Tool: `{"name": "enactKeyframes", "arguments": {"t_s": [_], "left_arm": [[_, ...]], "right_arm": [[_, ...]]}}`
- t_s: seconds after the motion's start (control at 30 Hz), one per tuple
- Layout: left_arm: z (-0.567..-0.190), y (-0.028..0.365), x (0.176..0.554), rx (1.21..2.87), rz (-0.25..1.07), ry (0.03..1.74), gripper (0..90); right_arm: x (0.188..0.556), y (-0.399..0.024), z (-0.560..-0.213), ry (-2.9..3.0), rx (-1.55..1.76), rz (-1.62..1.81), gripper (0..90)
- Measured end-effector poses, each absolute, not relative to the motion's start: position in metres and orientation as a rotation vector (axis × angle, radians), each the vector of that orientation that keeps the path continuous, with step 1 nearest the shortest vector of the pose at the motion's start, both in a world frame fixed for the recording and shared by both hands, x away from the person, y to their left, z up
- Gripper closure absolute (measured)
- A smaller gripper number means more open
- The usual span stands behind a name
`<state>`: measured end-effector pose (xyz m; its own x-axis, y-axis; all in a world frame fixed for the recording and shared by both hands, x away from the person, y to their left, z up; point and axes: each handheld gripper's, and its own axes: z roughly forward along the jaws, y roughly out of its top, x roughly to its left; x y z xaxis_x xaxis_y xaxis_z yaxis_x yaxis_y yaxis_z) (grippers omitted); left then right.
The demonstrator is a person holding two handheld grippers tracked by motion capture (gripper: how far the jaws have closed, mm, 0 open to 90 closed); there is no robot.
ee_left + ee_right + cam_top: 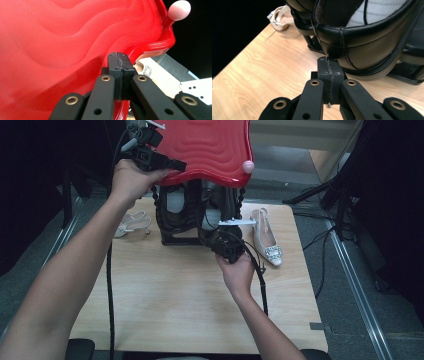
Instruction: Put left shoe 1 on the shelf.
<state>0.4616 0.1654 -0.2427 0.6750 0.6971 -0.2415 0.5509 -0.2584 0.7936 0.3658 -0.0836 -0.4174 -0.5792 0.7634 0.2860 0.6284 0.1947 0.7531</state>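
We are seeing the left gripper (pixel 119 75) with its jaws pressed together against the rim of a red lid (pixel 210 145), held up at twelve o'clock over the table (pixel 165 290). The right gripper (pixel 329 77), jaws fully closed and pinching nothing we can make out, is nosing the toe of a black shoe (pixel 367 47) on a black rack (pixel 175 227). A white heeled shoe (pixel 267 242) is lying at two o'clock, a sandal (pixel 131 222) at ten.
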Motion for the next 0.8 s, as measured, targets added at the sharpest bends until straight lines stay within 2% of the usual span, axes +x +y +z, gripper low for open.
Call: {"name": "enactKeyframes", "arguments": {"t_s": [0.8], "left_arm": [[-0.242, 0.164, 0.461, 1.965, 0.221, 0.972, 90.0]], "right_arm": [[0.403, -0.081, -0.396, 2.215, 1.378, 1.259, 90.0]]}}
